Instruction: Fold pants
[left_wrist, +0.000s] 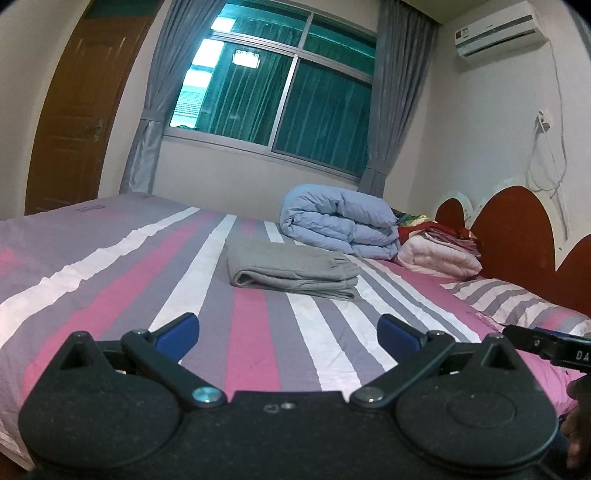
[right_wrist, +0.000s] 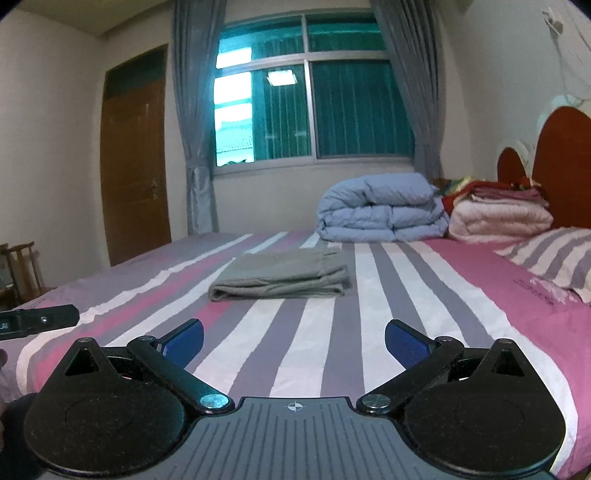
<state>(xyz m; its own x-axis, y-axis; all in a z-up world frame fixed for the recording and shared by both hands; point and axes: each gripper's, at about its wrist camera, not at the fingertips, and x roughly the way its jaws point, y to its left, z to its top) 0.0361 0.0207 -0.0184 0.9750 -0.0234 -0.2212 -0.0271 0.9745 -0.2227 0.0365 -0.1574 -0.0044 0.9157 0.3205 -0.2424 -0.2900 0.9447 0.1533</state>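
Bare bedsheet before pants; duvet behind

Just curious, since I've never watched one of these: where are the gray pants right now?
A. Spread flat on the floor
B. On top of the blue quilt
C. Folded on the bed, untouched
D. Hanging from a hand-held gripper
C: the gray pants lie folded on the striped bed, with both hand-held grippers open and away from them.

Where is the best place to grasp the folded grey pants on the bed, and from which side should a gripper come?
Probably the rounded fold at the near-left end of the grey pants, coming in low over the bed from the front. There the layers form one thick, closed roll, while the far-right end shows loose edges that could slip apart. Both the left gripper and right gripper are open.
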